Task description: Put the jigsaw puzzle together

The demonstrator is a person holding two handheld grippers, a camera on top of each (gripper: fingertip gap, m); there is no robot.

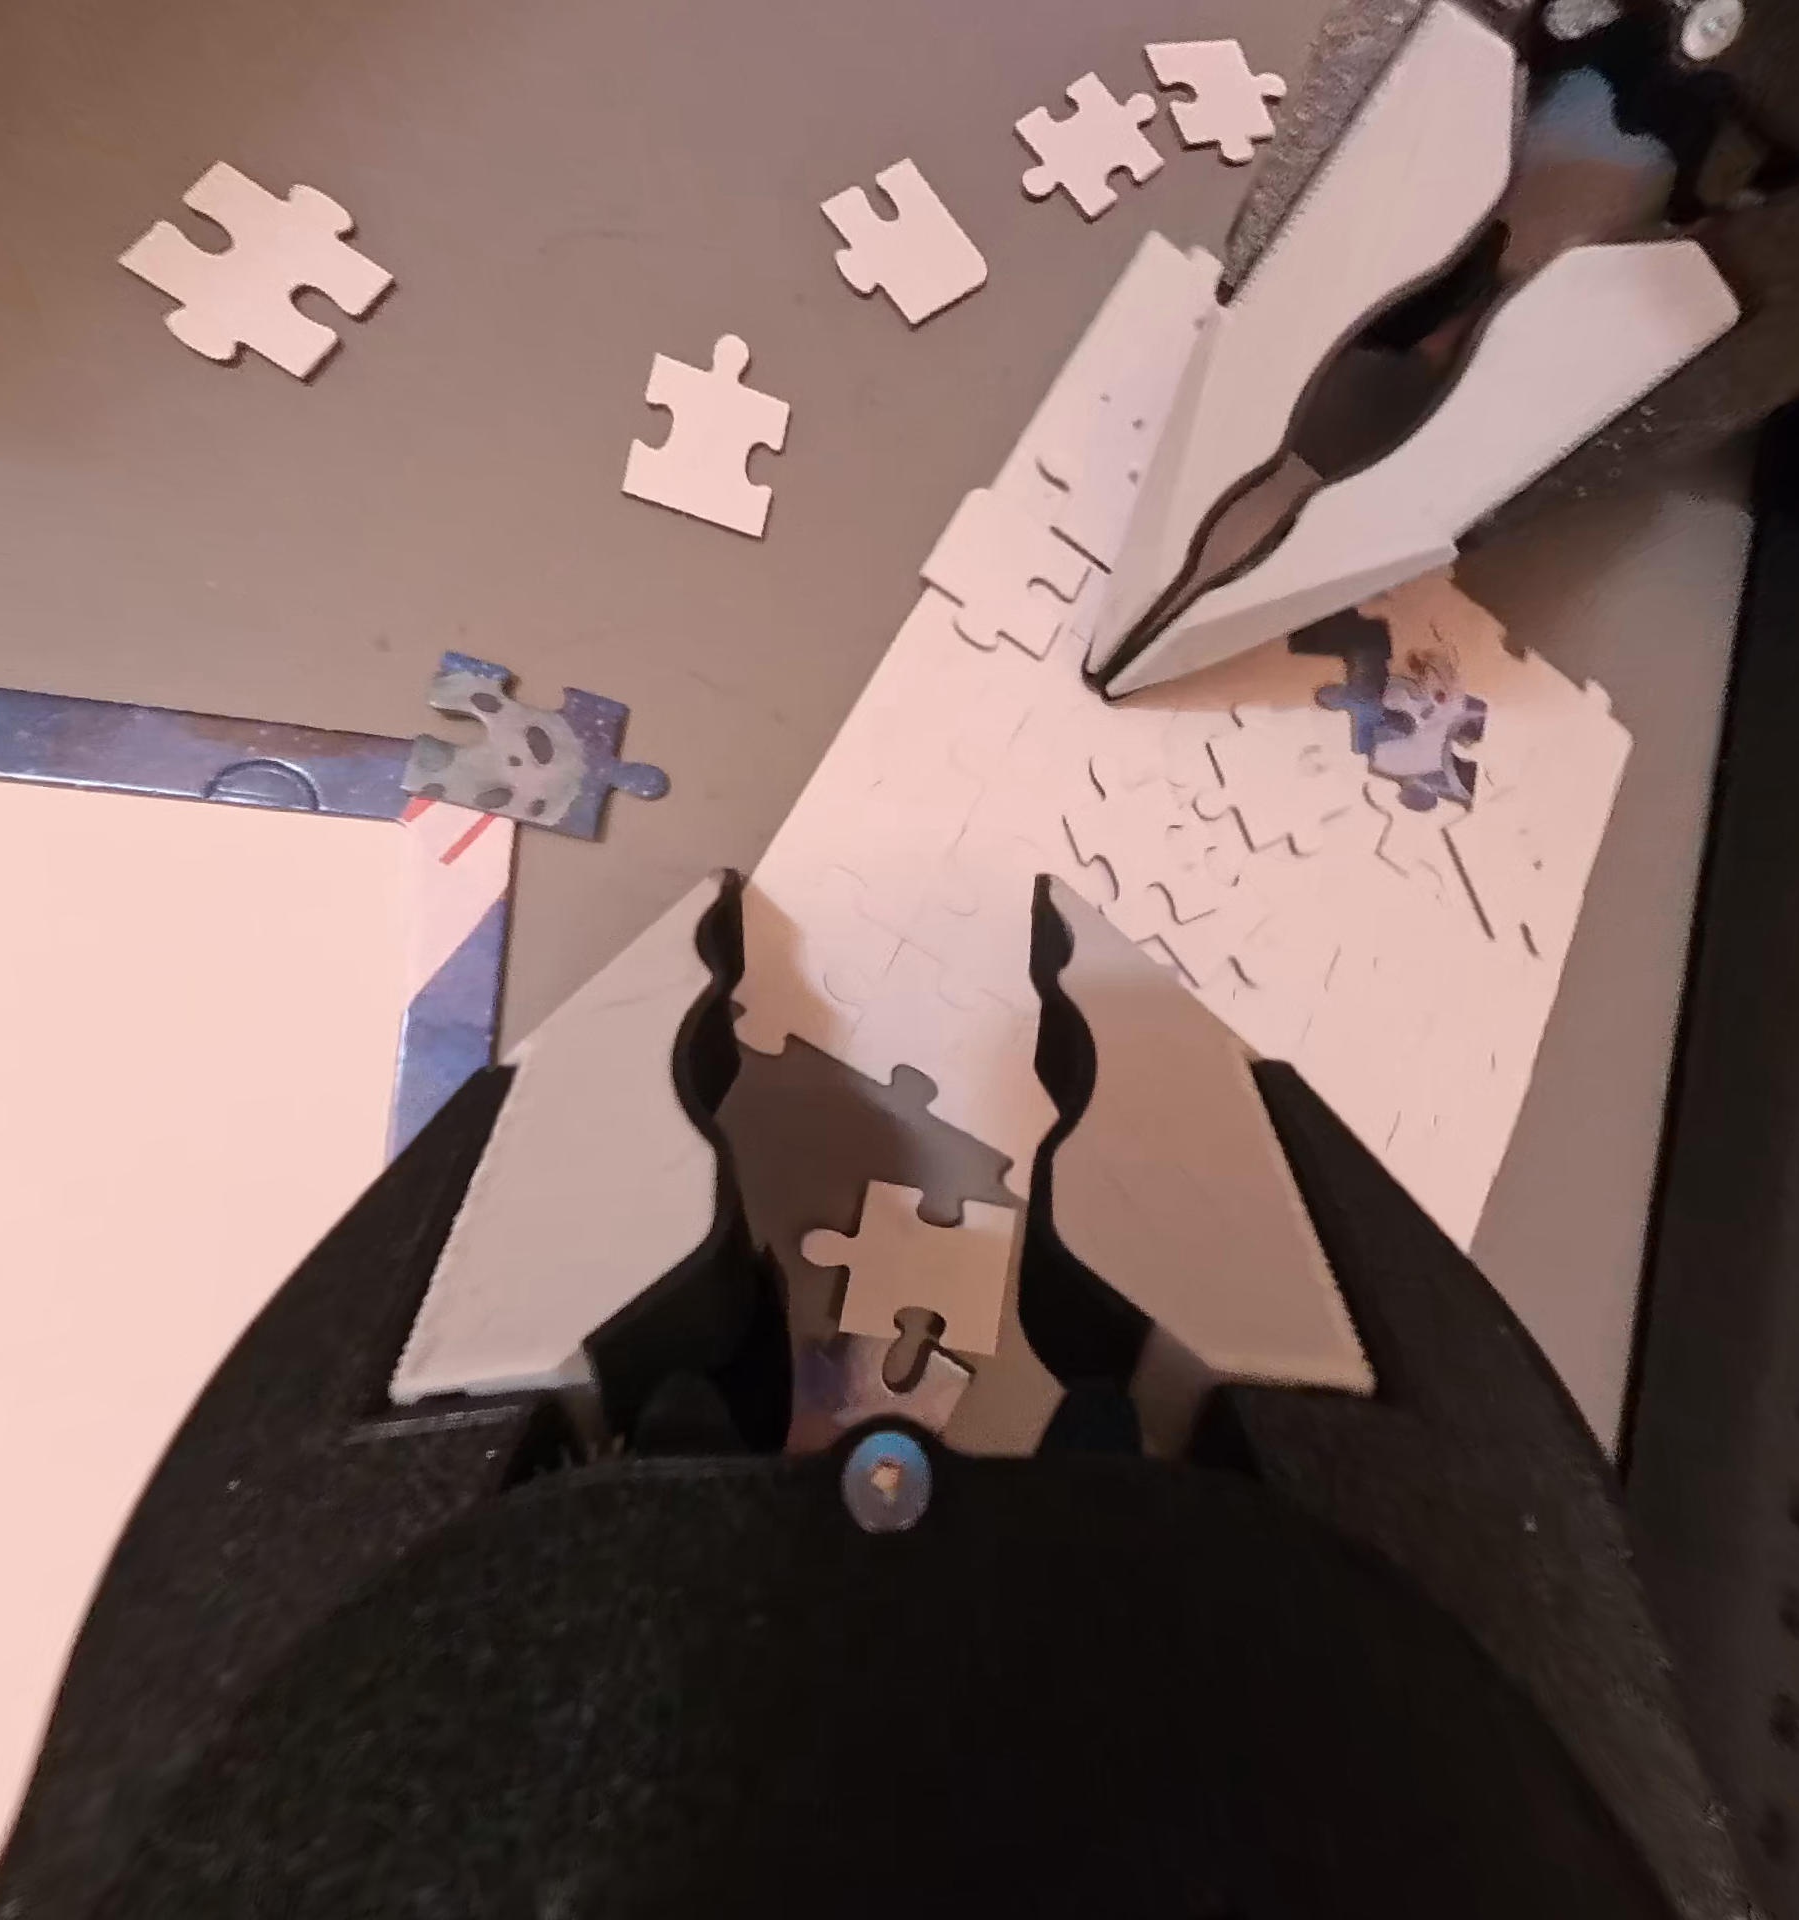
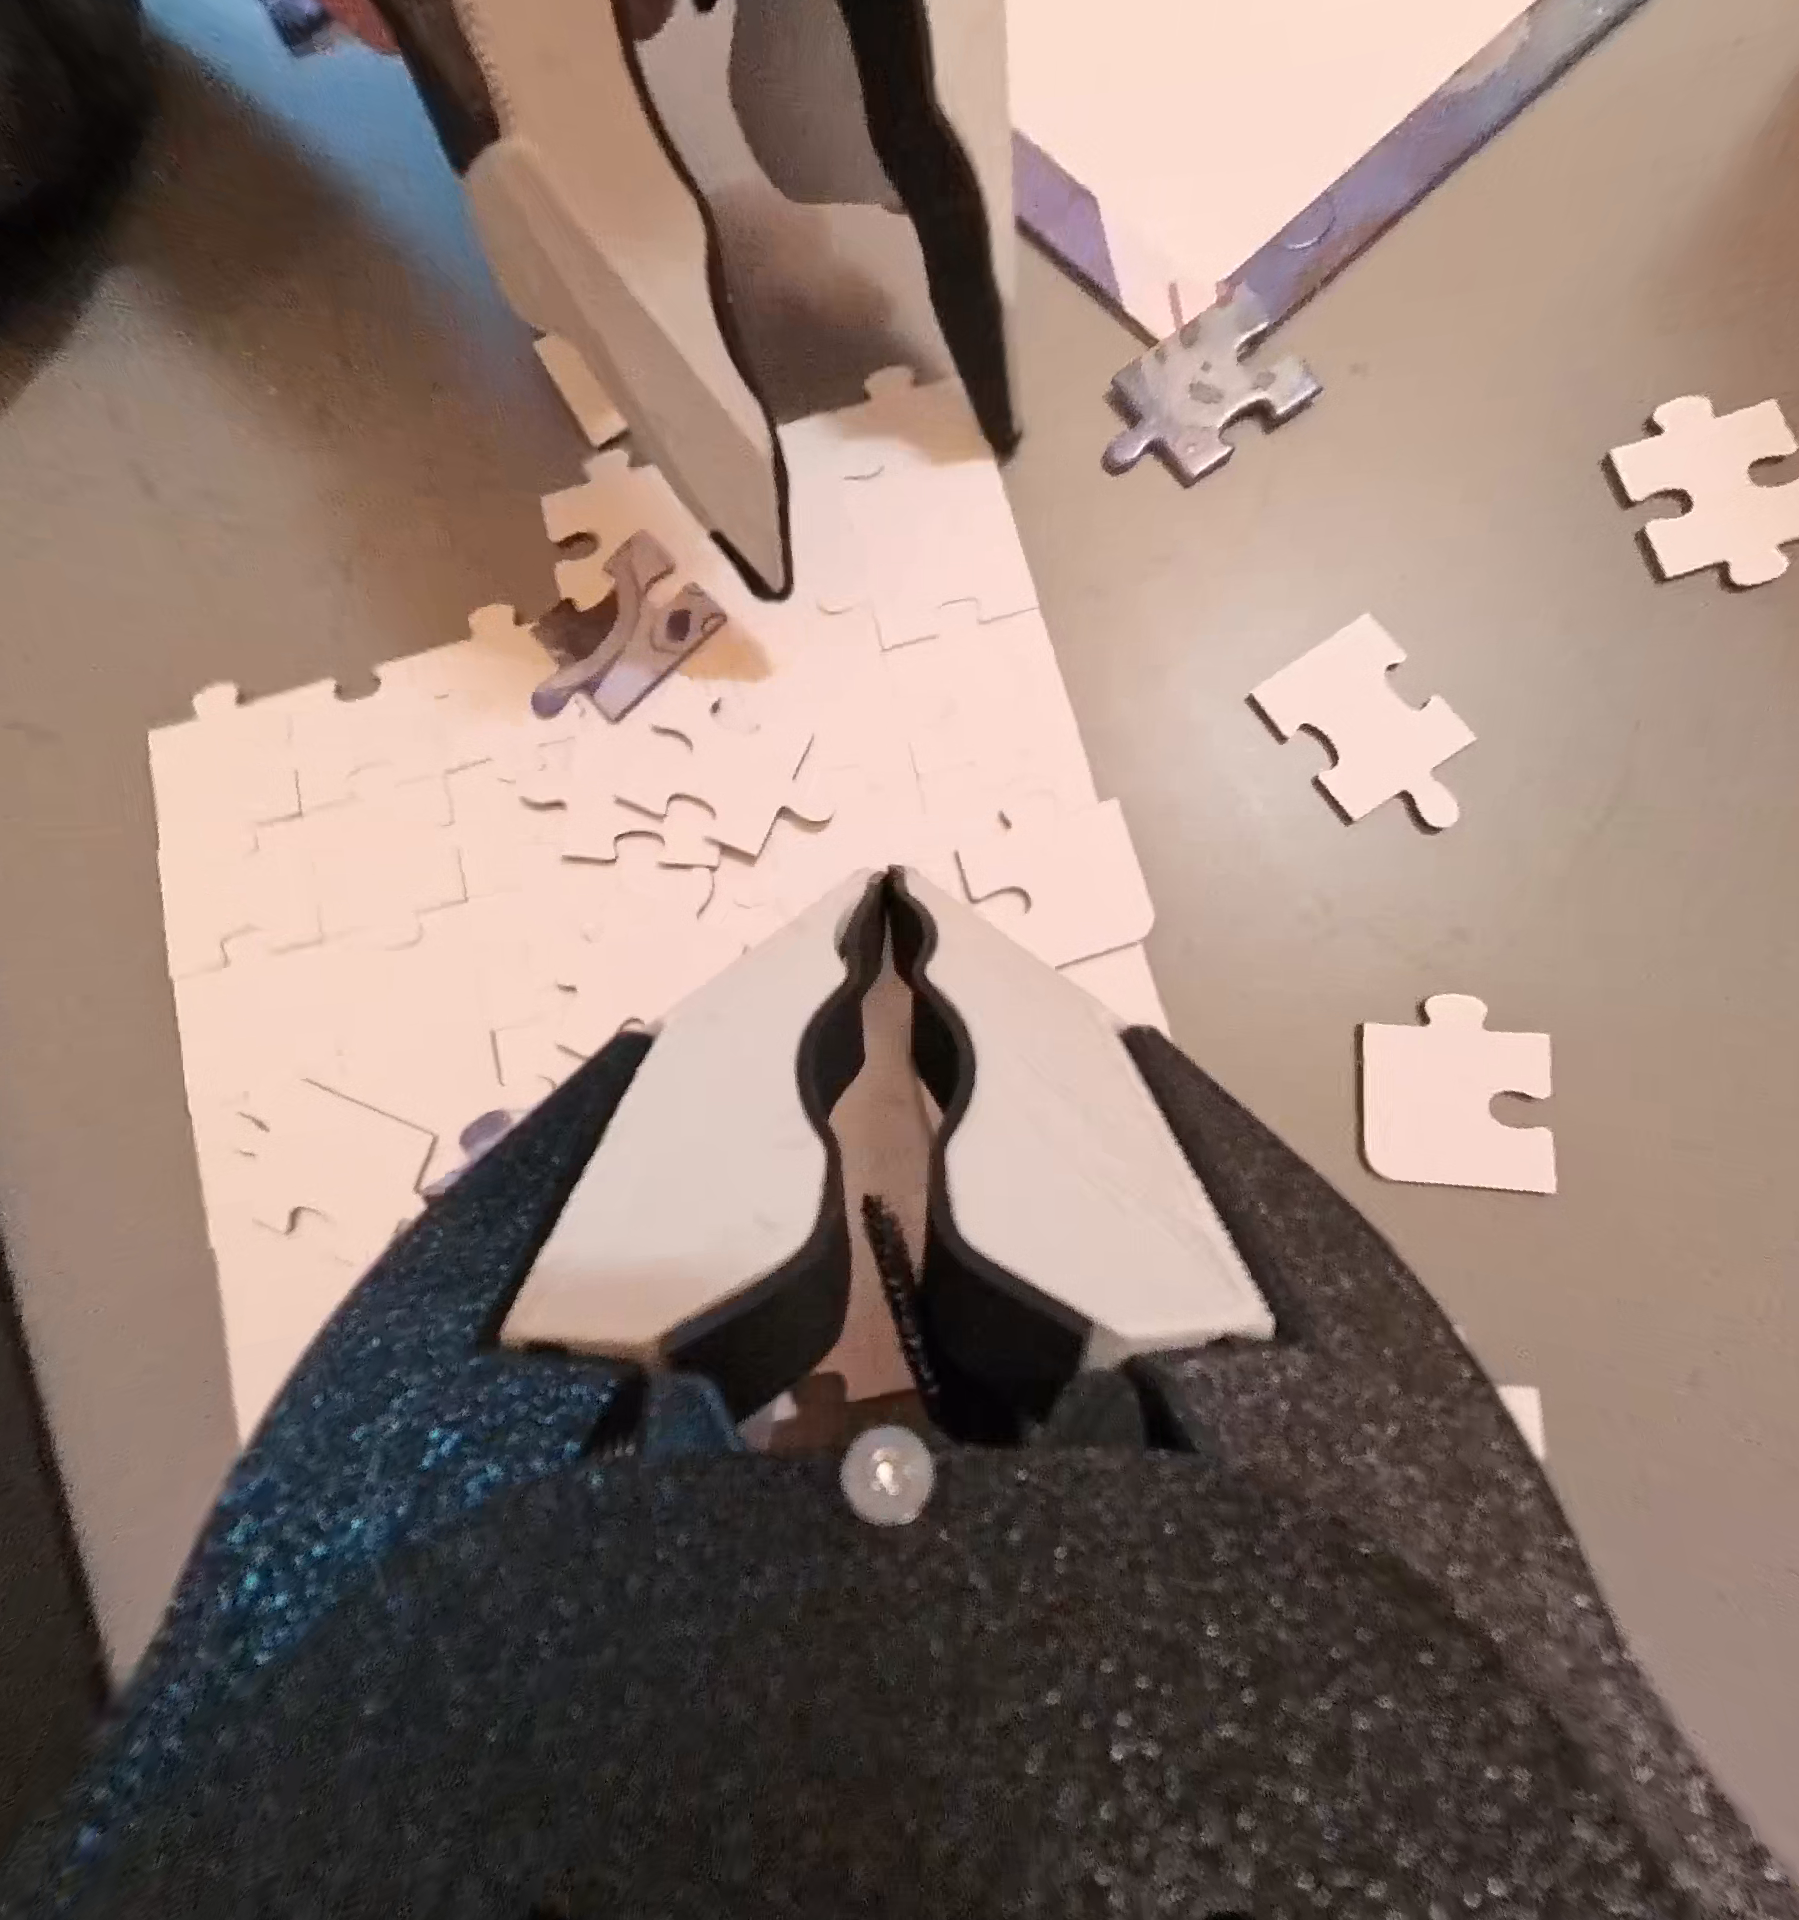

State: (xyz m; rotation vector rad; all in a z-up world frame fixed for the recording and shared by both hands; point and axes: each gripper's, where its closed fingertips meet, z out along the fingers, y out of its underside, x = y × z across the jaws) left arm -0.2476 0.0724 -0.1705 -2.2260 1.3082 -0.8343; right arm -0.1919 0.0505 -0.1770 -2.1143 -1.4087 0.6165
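Currently the white face-down assembled jigsaw sheet (image 1: pixel 978 821) lies on the grey table (image 1: pixel 459 582). My right gripper (image 1: pixel 1108 681) is pinched closed, tips touching the sheet, nothing visibly held. My left gripper (image 1: pixel 884 894) is wide open over the sheet's edge, empty. Loose white puzzle pieces (image 1: pixel 708 436) lie nearby, with a blue-rimmed tray (image 1: pixel 459 966) beside.

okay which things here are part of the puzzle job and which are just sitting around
Part of the job:
- assembled puzzle sheet, white back up
- loose white pieces
- printed piece lying on the frame corner
- printed piece lying on the sheet
- puzzle frame tray
- left gripper, open
- right gripper, shut

Just lying about:
- nothing else on the grey table
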